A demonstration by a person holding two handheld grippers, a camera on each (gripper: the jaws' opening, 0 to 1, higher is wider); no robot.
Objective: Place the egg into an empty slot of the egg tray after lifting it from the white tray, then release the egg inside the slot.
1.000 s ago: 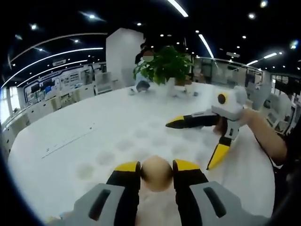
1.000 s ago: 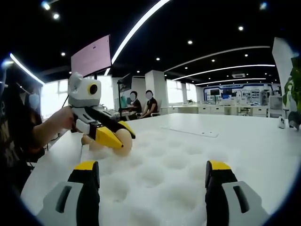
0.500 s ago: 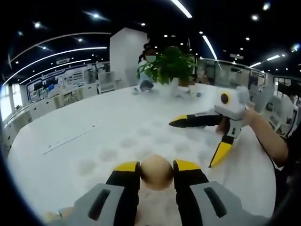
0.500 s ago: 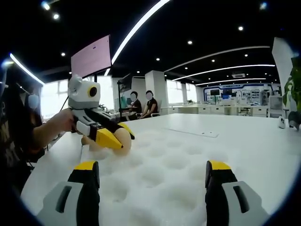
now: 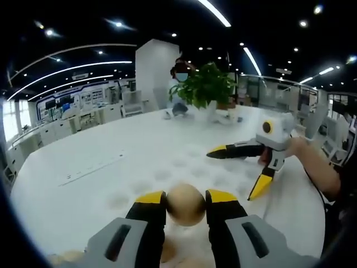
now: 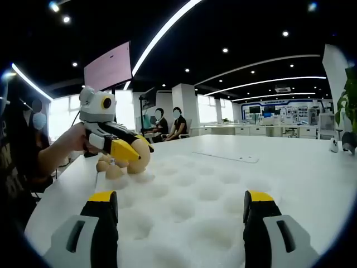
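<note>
— Where do we find the egg (image 5: 185, 204)?

— Pinched between the yellow-tipped jaws of our left gripper (image 5: 186, 204), one jaw pressing each side. In the right gripper view we see the same egg (image 6: 139, 158) held in that left gripper (image 6: 134, 156), clear above the surface of the egg tray (image 6: 223, 206) and near its left end.

— And what lies under it?

— The white egg tray (image 5: 167, 167), a broad field of round dimples (they read as faint shadows in the left gripper view, as clear hollows in the right gripper view). The slots we can see in front of us hold nothing.

— Are there more eggs?

— Yes. In the right gripper view two or three brown eggs (image 6: 109, 169) sit together just below and behind the held one; we cannot tell what they rest on.

— How does our right gripper (image 6: 181, 209) stand?

— Spread wide, its two jaws far apart over the tray with nothing between them. In the left gripper view we see the right gripper (image 5: 240, 167) from the side, held by a hand (image 5: 293, 149), its yellow tips splayed well apart above the tray's far right part.

— What surrounds this?

— A potted green plant (image 5: 203, 85) beyond the tray, and people seated (image 6: 170, 124) in the background.
</note>
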